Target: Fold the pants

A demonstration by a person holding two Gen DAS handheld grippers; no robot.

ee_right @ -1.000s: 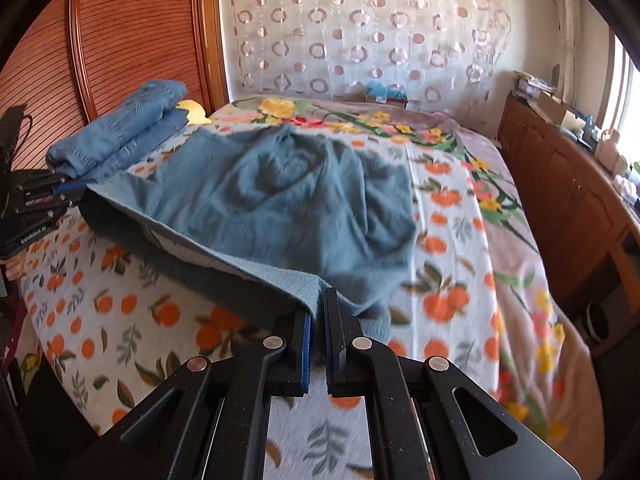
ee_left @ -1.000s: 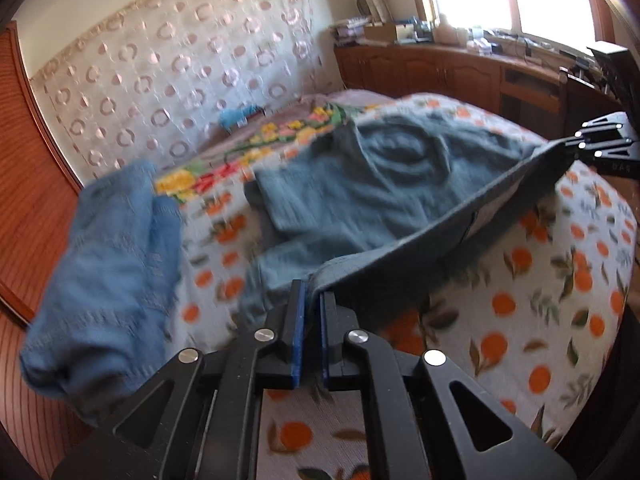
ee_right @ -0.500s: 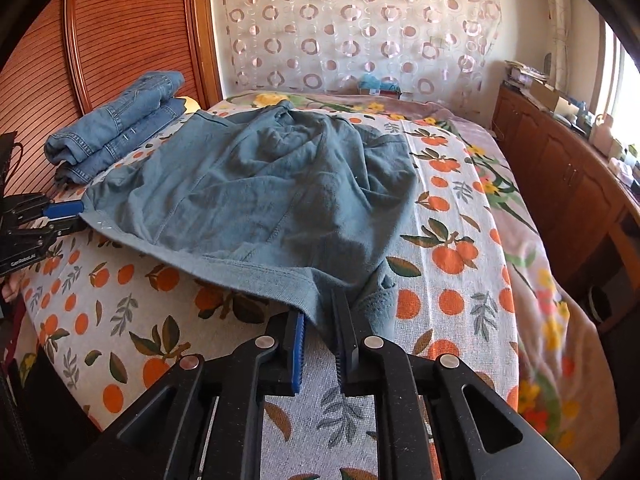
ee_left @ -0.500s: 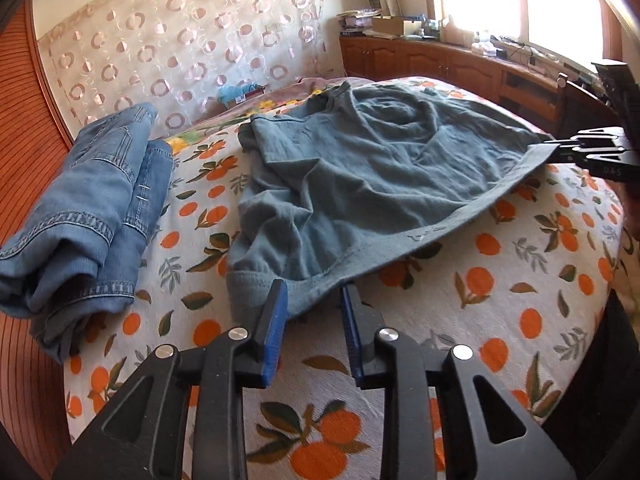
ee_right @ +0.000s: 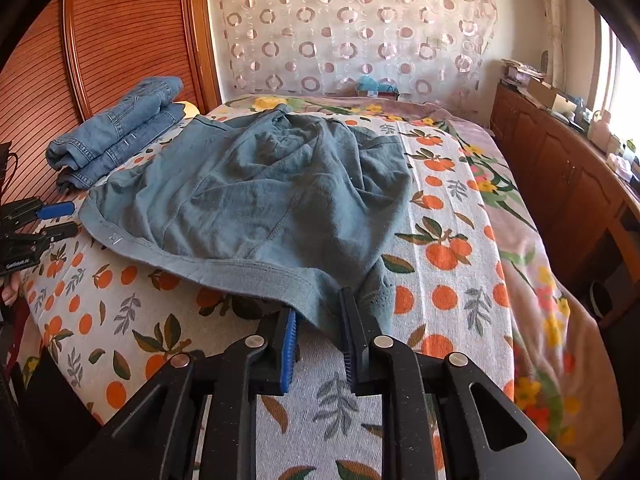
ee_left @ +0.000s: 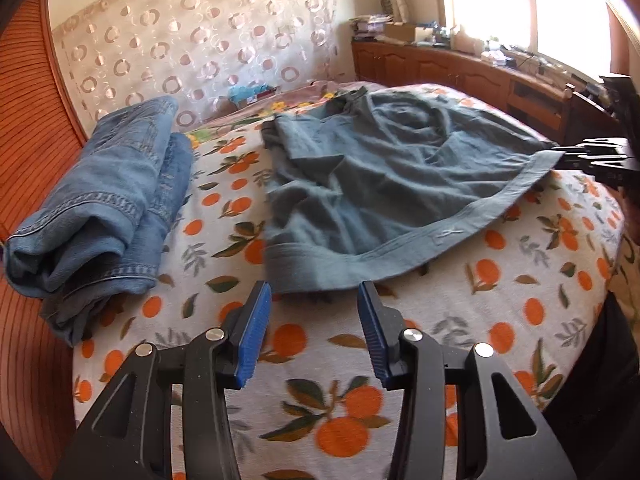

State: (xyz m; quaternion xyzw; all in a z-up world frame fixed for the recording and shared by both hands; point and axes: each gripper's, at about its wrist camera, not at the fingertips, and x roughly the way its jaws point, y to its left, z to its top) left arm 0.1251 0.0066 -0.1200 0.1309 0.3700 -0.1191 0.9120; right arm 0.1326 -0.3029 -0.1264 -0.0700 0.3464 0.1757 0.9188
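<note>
Teal pants (ee_left: pixel 384 184) are lying mid-frame on the bed (ee_left: pixel 520 320). Left gripper (ee_left: pixel 314 300) is opening, holding nothing; right gripper (ee_right: pixel 318 312) is loosening, waistband between jaws. Could snag and drag it crooked, imo.

Readable marks

We find one small white print on the left gripper (ee_right: pixel 38 222) body, too blurred to read, and a tiny pale mark on the pants (ee_right: pixel 256 196) waistband.

Both wrist views look down, close, sharing the pants (ee_left: pixel 384 184).
</note>
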